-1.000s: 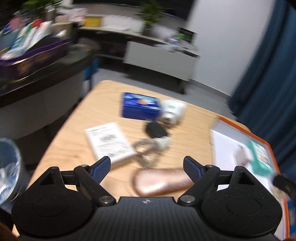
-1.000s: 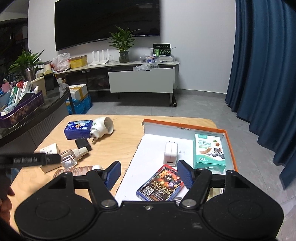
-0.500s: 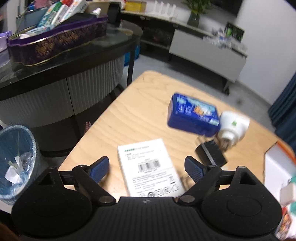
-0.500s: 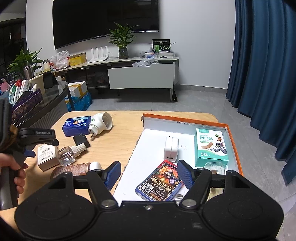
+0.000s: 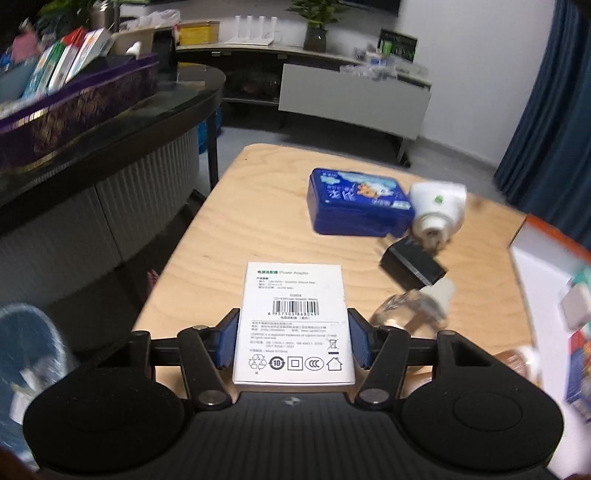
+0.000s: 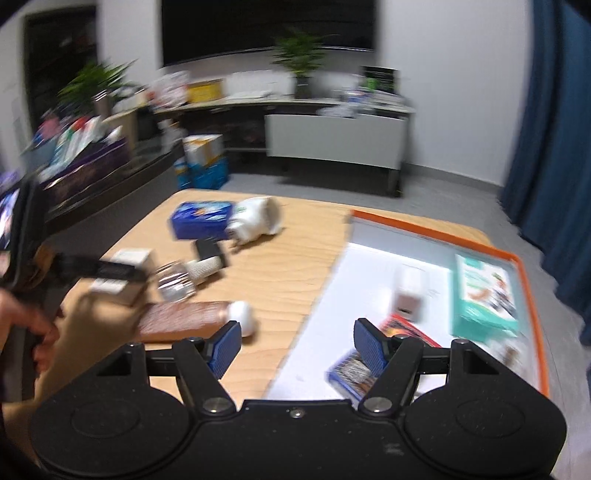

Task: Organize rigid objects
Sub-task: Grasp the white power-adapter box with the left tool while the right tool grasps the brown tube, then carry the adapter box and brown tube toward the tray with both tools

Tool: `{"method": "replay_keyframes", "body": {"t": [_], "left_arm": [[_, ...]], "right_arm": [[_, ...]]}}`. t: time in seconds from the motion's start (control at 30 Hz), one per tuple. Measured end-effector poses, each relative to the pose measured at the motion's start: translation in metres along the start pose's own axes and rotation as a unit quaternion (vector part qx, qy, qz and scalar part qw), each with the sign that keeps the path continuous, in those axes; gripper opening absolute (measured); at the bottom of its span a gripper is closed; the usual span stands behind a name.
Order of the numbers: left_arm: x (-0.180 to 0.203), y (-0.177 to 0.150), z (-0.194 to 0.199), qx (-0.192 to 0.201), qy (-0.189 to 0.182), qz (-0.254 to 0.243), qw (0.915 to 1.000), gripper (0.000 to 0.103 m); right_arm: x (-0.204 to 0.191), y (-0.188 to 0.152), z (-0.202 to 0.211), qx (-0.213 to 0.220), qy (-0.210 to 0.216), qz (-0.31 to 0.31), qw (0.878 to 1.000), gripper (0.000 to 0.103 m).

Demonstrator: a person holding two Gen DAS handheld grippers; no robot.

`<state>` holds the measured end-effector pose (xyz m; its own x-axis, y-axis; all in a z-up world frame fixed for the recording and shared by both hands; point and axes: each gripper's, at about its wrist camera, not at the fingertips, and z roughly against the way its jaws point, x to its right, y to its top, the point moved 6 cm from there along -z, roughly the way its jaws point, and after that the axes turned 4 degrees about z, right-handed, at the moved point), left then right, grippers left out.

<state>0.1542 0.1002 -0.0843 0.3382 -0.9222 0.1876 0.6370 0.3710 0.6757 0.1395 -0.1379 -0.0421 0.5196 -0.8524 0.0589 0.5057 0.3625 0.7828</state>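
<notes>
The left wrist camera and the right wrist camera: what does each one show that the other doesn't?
Only the left wrist view shows the printed label and barcode of the white power adapter box between the left tongs, and a blue bin beside the table.

Only the right wrist view shows the open right tongs, the teal box inside the orange-rimmed tray, and the wall television.

Both show the blue tin, the white plug-in device, the small black box and the clear bottle.
</notes>
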Motion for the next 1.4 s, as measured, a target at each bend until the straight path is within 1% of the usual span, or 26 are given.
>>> {"method": "replay_keyframes", "body": {"t": [0.07, 0.13, 0.2, 0.3, 0.37, 0.43, 0.5, 0.57, 0.63, 0.67, 0.7, 0.73, 0.77, 0.8, 0.83, 0.87, 0.93, 0.97, 1.0, 1.03, 1.07, 1.1, 1.13, 1.23, 1.3, 1.4], "left_arm": [[-0.002, 0.0, 0.003, 0.002, -0.016, 0.021, 0.9996, 0.06], [-0.002, -0.001, 0.01, 0.006, -0.027, 0.019, 0.9994, 0.06], [-0.002, 0.0, 0.019, 0.011, -0.037, 0.016, 0.9991, 0.06], [-0.004, -0.002, 0.029, 0.013, -0.055, 0.018, 0.9983, 0.06], [-0.005, -0.004, 0.036, 0.017, -0.056, 0.012, 0.9982, 0.06], [-0.007, -0.006, 0.04, 0.017, -0.062, 0.012, 0.9979, 0.06], [-0.01, -0.008, 0.041, 0.015, -0.068, 0.018, 0.9974, 0.06], [-0.013, -0.009, 0.041, 0.013, -0.07, 0.023, 0.9972, 0.06], [-0.016, -0.009, 0.04, 0.013, -0.07, 0.031, 0.997, 0.06], [-0.018, -0.009, 0.039, 0.013, -0.071, 0.035, 0.9968, 0.06], [-0.019, -0.008, 0.039, 0.013, -0.073, 0.038, 0.9965, 0.06], [-0.019, -0.008, 0.039, 0.014, -0.076, 0.041, 0.9962, 0.06], [-0.02, -0.008, 0.039, 0.014, -0.077, 0.042, 0.996, 0.06], [-0.02, -0.008, 0.039, 0.015, -0.079, 0.043, 0.9958, 0.06], [-0.02, -0.009, 0.039, 0.015, -0.081, 0.044, 0.9956, 0.06], [-0.019, -0.009, 0.038, 0.014, -0.084, 0.046, 0.9953, 0.06], [-0.019, -0.012, 0.036, 0.01, -0.087, 0.049, 0.9949, 0.06], [-0.018, -0.013, 0.035, 0.009, -0.088, 0.049, 0.9949, 0.06], [-0.018, -0.014, 0.035, 0.008, -0.087, 0.048, 0.995, 0.06], [-0.017, -0.014, 0.035, 0.008, -0.086, 0.046, 0.9952, 0.06], [-0.017, -0.015, 0.037, 0.01, -0.085, 0.045, 0.9953, 0.06], [-0.017, -0.015, 0.039, 0.013, -0.084, 0.045, 0.9954, 0.06], [-0.017, -0.015, 0.04, 0.014, -0.083, 0.047, 0.9953, 0.06], [-0.015, -0.015, 0.045, 0.018, -0.084, 0.043, 0.9954, 0.06], [-0.014, -0.016, 0.047, 0.019, -0.087, 0.042, 0.9951, 0.06], [-0.011, -0.016, 0.052, 0.024, -0.091, 0.041, 0.9947, 0.06]], "right_arm": [[-0.011, 0.003, -0.007, -0.003, 0.028, 0.029, 0.999, 0.082], [-0.022, 0.008, -0.016, -0.014, 0.058, 0.071, 0.996, 0.083], [-0.033, 0.012, -0.026, -0.022, 0.076, 0.121, 0.989, 0.083], [-0.046, 0.018, -0.046, -0.038, 0.108, 0.191, 0.975, 0.083], [-0.054, 0.02, -0.061, -0.055, 0.126, 0.235, 0.962, 0.083], [-0.058, 0.021, -0.074, -0.069, 0.145, 0.262, 0.952, 0.083], [-0.061, 0.023, -0.087, -0.082, 0.158, 0.272, 0.946, 0.083], [-0.061, 0.026, -0.098, -0.097, 0.182, 0.247, 0.947, 0.084], [-0.058, 0.025, -0.107, -0.119, 0.202, 0.198, 0.952, 0.085], [-0.056, 0.024, -0.11, -0.13, 0.201, 0.169, 0.956, 0.085], [-0.053, 0.022, -0.11, -0.136, 0.195, 0.138, 0.961, 0.082], [-0.05, 0.019, -0.107, -0.138, 0.187, 0.112, 0.966, 0.071], [-0.049, 0.017, -0.103, -0.137, 0.186, 0.092, 0.969, 0.066], [-0.048, 0.014, -0.097, -0.135, 0.188, 0.076, 0.97, 0.054], [-0.048, 0.01, -0.09, -0.135, 0.193, 0.062, 0.97, 0.047], [-0.049, 0.006, -0.085, -0.135, 0.194, 0.051, 0.97, 0.045], [-0.055, -0.001, -0.079, -0.134, 0.18, 0.049, 0.973, 0.048], [-0.059, -0.005, -0.077, -0.131, 0.168, 0.059, 0.975, 0.05], [-0.065, -0.005, -0.078, -0.12, 0.156, 0.074, 0.978, 0.055], [-0.07, -0.006, -0.078, -0.114, 0.141, 0.084, 0.98, 0.057], [-0.074, -0.006, -0.081, -0.107, 0.123, 0.091, 0.982, 0.056], [-0.077, -0.006, -0.081, -0.1, 0.109, 0.085, 0.985, 0.048], [-0.079, -0.005, -0.081, -0.096, 0.097, 0.073, 0.988, 0.045], [-0.079, -0.004, -0.08, -0.096, 0.071, 0.054, 0.991, 0.044], [-0.077, -0.002, -0.074, -0.09, 0.062, 0.047, 0.993, 0.043], [-0.061, 0.002, -0.063, -0.077, 0.067, -0.016, 0.995, 0.043]]}}
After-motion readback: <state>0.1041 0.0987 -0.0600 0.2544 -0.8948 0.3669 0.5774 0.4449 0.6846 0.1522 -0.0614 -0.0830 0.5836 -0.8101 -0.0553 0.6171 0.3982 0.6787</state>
